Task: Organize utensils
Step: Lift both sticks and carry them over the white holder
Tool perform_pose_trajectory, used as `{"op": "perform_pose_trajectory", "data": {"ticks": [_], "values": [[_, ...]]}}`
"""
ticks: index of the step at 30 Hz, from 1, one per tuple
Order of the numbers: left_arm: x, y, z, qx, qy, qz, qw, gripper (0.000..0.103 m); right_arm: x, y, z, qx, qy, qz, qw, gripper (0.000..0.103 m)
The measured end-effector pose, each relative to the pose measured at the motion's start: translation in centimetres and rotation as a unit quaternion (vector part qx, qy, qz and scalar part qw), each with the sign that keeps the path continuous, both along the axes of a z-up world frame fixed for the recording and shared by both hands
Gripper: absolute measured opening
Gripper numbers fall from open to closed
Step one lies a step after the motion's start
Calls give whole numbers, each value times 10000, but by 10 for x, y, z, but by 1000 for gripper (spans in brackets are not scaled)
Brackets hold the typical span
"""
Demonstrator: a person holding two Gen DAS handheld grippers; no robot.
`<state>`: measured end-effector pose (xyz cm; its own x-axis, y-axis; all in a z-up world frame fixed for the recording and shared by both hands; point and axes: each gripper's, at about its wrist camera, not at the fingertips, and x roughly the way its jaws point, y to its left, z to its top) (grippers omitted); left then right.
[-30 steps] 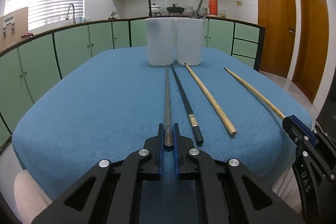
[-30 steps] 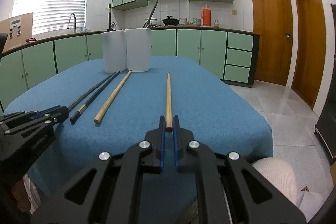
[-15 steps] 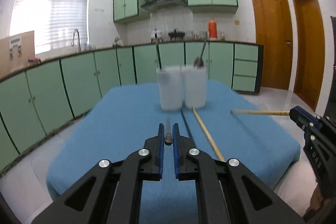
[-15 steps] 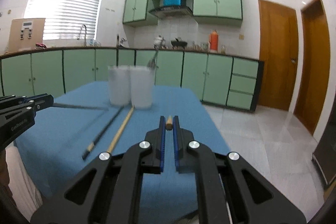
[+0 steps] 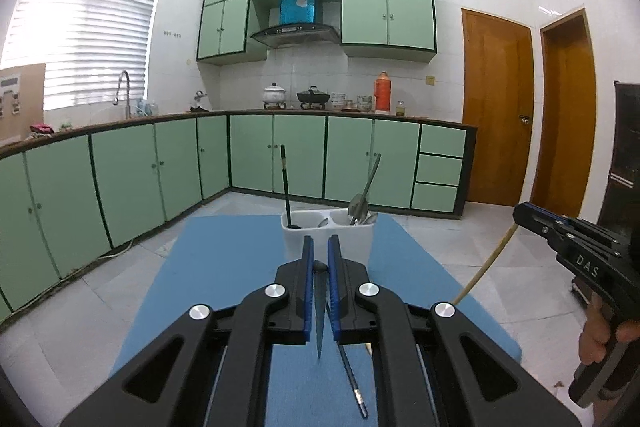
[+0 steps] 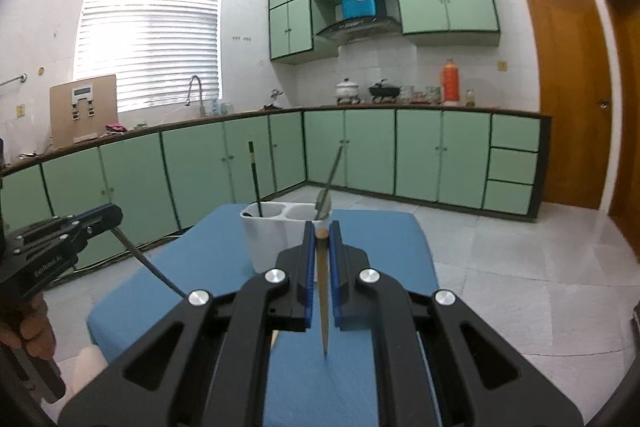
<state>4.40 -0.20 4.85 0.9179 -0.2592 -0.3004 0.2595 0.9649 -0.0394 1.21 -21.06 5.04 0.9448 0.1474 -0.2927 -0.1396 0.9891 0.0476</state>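
The dark chopstick (image 5: 319, 323) hangs pinched by its top end in the closed left gripper (image 5: 319, 265), and the wooden chopstick (image 6: 323, 307) likewise in the closed right gripper (image 6: 321, 247), both above the blue table (image 5: 224, 275) on the near side of the white holder (image 5: 296, 243). Held so near the end, either could swing and catch the holder's rim or slip free. Which compartment suits each is hard to judge from here.

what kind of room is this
Most likely a home kitchen: green cabinets run along the walls, a range hood hangs over pots on the counter, and a sink tap stands below the window.
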Motion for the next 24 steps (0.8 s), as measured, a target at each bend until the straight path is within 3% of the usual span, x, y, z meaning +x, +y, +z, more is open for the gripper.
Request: {"op": "perform_pose_trajectory", "data": {"ticks": [6, 14, 24], "values": [[19, 9, 15, -106, 131, -122, 9998, 7, 26, 7, 22, -62, 130, 243, 9996, 6], [33, 13, 38, -169, -118, -102, 9997, 7, 53, 7, 64, 82, 0, 477, 9988, 6], [68, 9, 87, -246, -563, -105, 9981, 7, 97, 10, 122, 123, -232, 597, 9979, 6]]}}
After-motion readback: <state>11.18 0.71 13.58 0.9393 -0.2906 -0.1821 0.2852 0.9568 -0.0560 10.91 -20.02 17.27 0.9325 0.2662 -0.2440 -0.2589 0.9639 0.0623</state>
